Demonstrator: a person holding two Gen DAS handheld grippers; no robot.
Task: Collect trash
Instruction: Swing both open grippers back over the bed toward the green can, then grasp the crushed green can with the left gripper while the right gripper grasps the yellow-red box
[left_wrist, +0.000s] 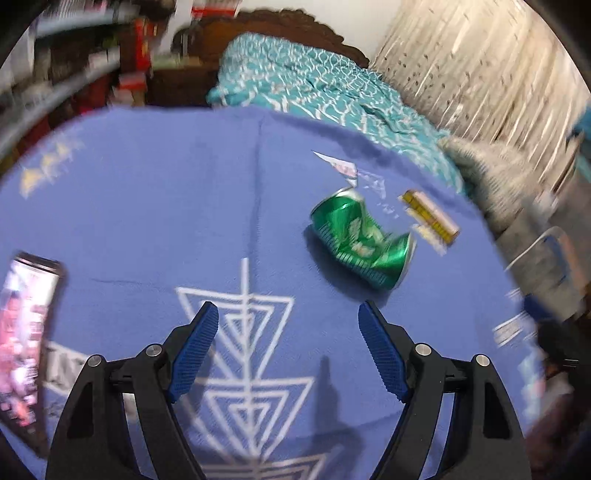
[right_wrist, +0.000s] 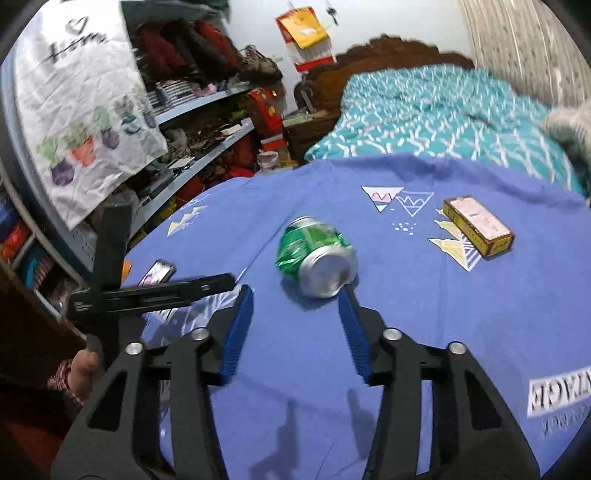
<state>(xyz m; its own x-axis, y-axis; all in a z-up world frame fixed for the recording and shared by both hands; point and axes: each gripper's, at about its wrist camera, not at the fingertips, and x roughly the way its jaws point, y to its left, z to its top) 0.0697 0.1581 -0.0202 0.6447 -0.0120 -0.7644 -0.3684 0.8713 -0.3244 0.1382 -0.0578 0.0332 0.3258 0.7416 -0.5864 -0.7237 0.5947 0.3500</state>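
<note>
A crushed green can (left_wrist: 360, 236) (right_wrist: 317, 254) lies on its side on the blue printed cloth (left_wrist: 147, 203) (right_wrist: 443, 332). A small yellow carton (left_wrist: 430, 216) (right_wrist: 478, 230) lies just beyond it to the right. My right gripper (right_wrist: 295, 293) hovers right before the can's silver base. Its jaws stand apart with nothing between them, and the right fingertip is close to the can's rim. My left gripper (left_wrist: 289, 307) is open and empty over the cloth, with the can ahead and to its right.
A phone (left_wrist: 26, 339) (right_wrist: 157, 273) with a lit screen lies on the cloth at the left. A hand (right_wrist: 83, 365) holds the left tool at the left edge. Cluttered shelves (right_wrist: 207, 110) stand on the left and a teal bedcover (right_wrist: 424, 110) lies behind.
</note>
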